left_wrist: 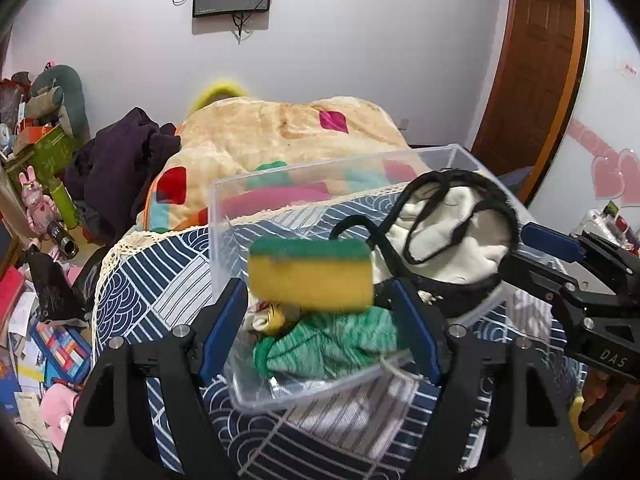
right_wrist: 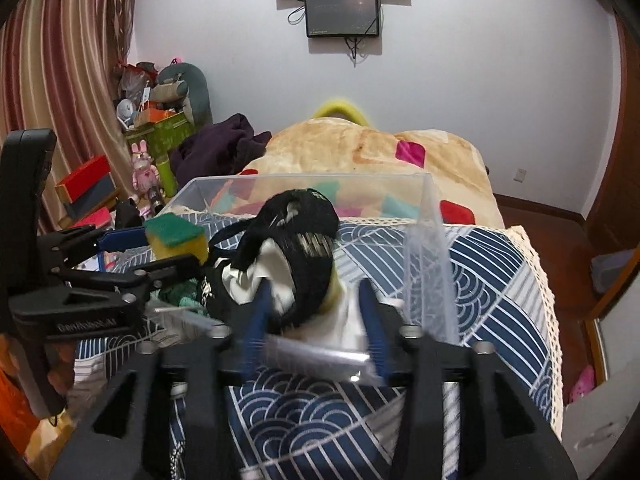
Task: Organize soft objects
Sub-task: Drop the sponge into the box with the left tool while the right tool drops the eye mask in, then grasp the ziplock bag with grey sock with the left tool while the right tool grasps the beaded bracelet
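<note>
A clear plastic bin point(left_wrist: 224, 216) point(right_wrist: 428, 240) sits on the patterned bed cover. My left gripper point(left_wrist: 320, 300) is open; a yellow sponge with a green scrub top point(left_wrist: 312, 272) point(right_wrist: 176, 238) sits between and just above its fingertips, over the bin. A green knitted cloth point(left_wrist: 332, 344) lies in the bin below it. My right gripper point(right_wrist: 316, 304) point(left_wrist: 532, 248) is shut on a black and white fabric bundle with black straps point(right_wrist: 296, 240) point(left_wrist: 452, 232), held over the bin's right side.
The bed carries a blue and white wave-pattern cover point(right_wrist: 480, 272) and a beige blanket with coloured patches point(left_wrist: 280, 136). A dark purple garment point(left_wrist: 120, 160) lies at the left. Boxes, toys and clutter point(left_wrist: 44, 240) fill the floor at the left. A wooden door point(left_wrist: 532, 60) is at the right.
</note>
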A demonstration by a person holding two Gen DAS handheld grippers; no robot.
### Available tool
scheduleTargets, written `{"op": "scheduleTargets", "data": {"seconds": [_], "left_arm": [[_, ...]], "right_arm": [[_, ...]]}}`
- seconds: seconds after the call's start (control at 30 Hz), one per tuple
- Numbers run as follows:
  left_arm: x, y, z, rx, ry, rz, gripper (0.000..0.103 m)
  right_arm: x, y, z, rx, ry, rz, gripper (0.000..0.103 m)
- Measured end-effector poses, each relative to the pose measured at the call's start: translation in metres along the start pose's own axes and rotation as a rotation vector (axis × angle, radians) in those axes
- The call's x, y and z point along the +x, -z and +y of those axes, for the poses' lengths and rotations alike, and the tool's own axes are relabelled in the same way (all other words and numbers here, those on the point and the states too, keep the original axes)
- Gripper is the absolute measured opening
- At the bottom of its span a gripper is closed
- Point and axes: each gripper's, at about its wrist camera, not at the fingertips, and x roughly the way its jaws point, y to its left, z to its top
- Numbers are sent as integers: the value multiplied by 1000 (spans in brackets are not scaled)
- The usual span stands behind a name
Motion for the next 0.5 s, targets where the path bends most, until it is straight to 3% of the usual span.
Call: {"op": "scheduleTargets", "data": {"seconds": [0.27, 0.5], "left_arm": [[-46, 11, -7, 22, 15, -68, 100], [-54, 45, -16, 64, 9, 19, 101]], "right_arm": [[-35, 11, 12, -46, -17, -61, 74], [-42, 35, 28, -92, -73, -12, 81]]}}
